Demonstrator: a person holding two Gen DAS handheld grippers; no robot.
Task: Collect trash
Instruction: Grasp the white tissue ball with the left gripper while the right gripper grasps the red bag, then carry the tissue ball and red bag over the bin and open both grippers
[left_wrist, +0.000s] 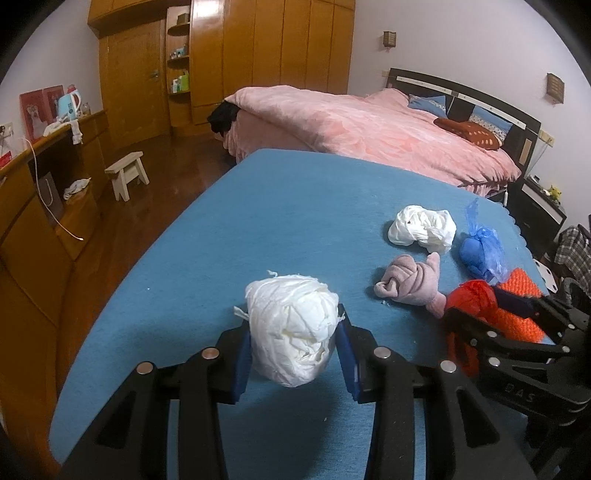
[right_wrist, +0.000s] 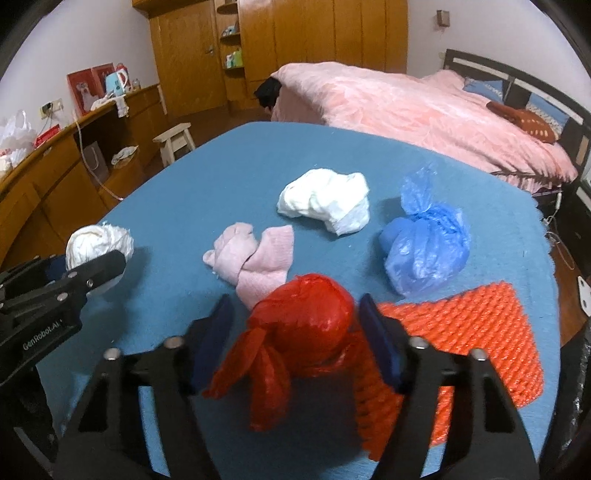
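Observation:
A tight white wad of plastic (left_wrist: 291, 332) sits on the blue tablecloth (left_wrist: 258, 221), and my left gripper (left_wrist: 293, 321) is shut on it, a blue pad against each side. The same wad (right_wrist: 96, 240) shows at the left of the right wrist view, behind the left gripper (right_wrist: 86, 258). A knotted red plastic bag (right_wrist: 303, 325) lies between the fingers of my right gripper (right_wrist: 294, 299). The right pad is against the bag, while a strip of cloth shows beside the left pad. In the left wrist view the red bag (left_wrist: 469, 295) is partly hidden by the right gripper (left_wrist: 476, 302).
Farther back on the table lie a loose white bag (right_wrist: 325, 203), a knotted blue bag (right_wrist: 424, 251) and a pink sock (right_wrist: 255, 258). An orange bubbled mat (right_wrist: 480, 332) lies on the right. Beyond the table are a pink bed (left_wrist: 369, 125), a stool (left_wrist: 127, 173) and a wooden sideboard (left_wrist: 37, 221).

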